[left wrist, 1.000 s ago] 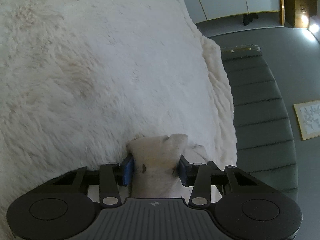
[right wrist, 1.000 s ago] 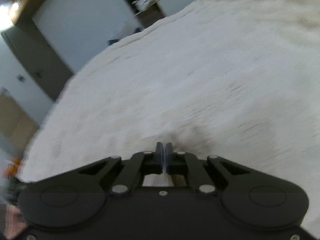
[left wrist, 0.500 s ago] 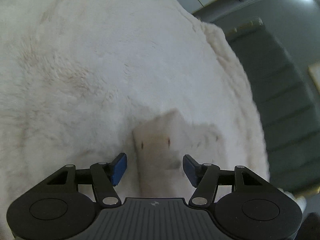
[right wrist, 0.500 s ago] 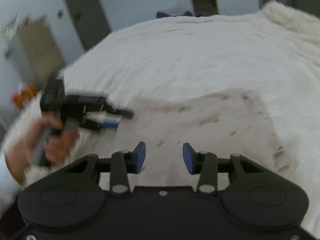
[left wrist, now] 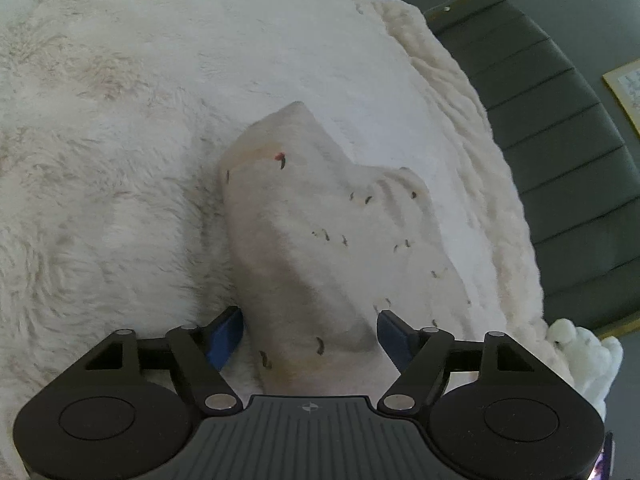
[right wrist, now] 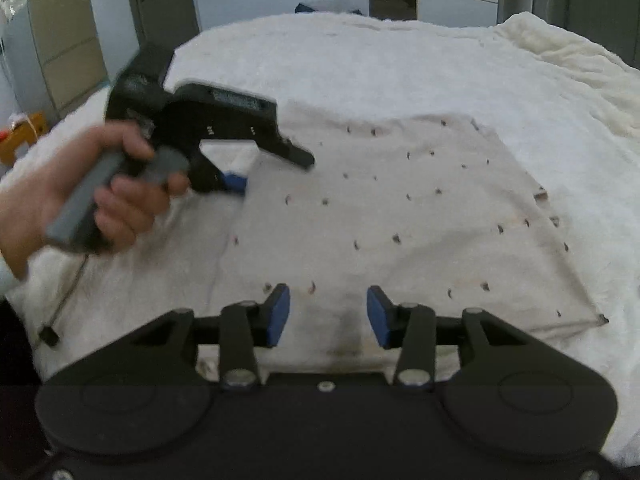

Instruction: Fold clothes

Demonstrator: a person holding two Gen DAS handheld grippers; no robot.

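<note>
Garment [left wrist: 320, 248] runs under left tongs [left wrist: 310, 332]; near edge hidden.

The garment [right wrist: 400, 216] lies flat on the blanket [right wrist: 380, 64] covering the bed. The left gripper [right wrist: 244, 178] hangs over its left edge, the right gripper [right wrist: 324, 314] over its near edge. A chair [left wrist: 560, 160] stands beside the bed.

My left tool [left wrist: 310, 334] and right tool [right wrist: 323, 315] are matt black plastic with smooth blue pads and small shiny metal pivot pins; the left one's body is ribbed grey. The garment [right wrist: 400, 216] is thin, soft, matt off-white cloth with small dark printed marks. Under it, the blanket [left wrist: 120, 120] is deep, fluffy white pile. Beside the blanket's edge, the headboard [left wrist: 560, 160] looks like smooth, dark green padded upholstery.
</note>
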